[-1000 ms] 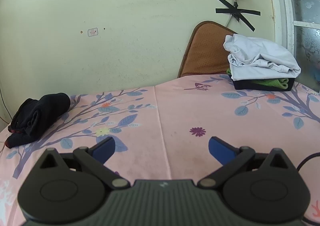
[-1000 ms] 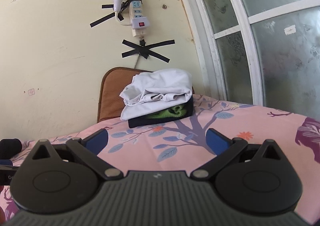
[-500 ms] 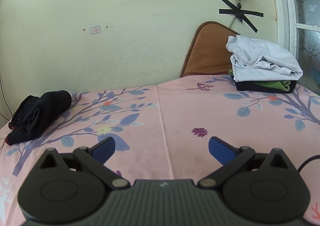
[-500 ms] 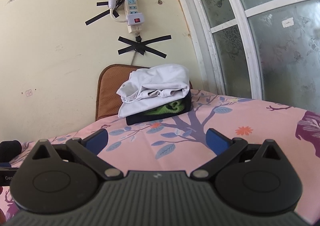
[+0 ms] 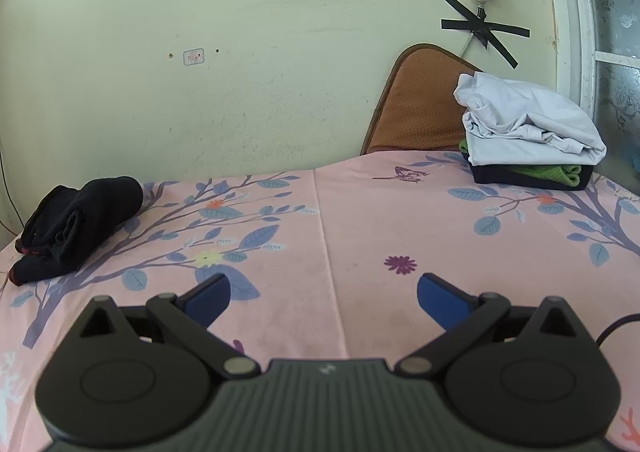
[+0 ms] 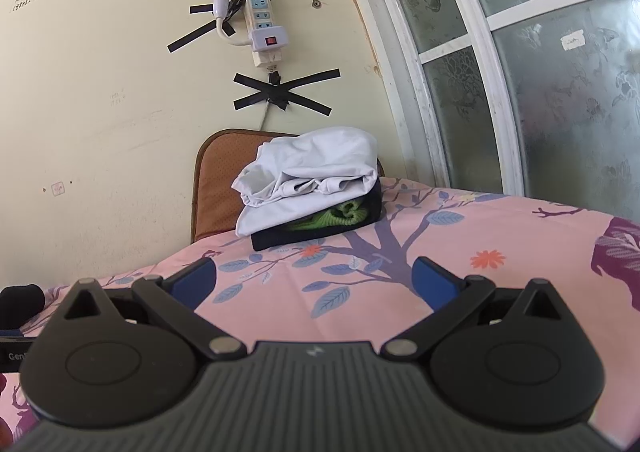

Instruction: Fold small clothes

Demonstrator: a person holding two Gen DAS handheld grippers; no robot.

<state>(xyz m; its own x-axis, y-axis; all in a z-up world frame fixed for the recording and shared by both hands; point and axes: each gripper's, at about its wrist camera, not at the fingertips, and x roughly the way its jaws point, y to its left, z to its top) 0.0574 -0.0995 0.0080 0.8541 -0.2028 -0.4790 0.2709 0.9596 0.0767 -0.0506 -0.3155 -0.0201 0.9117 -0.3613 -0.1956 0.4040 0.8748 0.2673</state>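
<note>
Left hand-held gripper (image 5: pixel 323 294) held level and low, blue fingertips (image 5: pixel 208 298) spread wide apart, nothing between them. Right hand-held gripper (image 6: pixel 314 280) same pose, blue fingertips (image 6: pixel 434 284) wide apart, empty, pointing forward and slightly upward. No hand or sleeve visible in either view.

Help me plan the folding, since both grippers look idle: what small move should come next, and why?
Probably swing the left gripper toward the crumpled black garment on the bedsheet's left side. Both grippers are open and empty, the right gripper faces the already folded stack, and the black piece looks unfolded.
</note>
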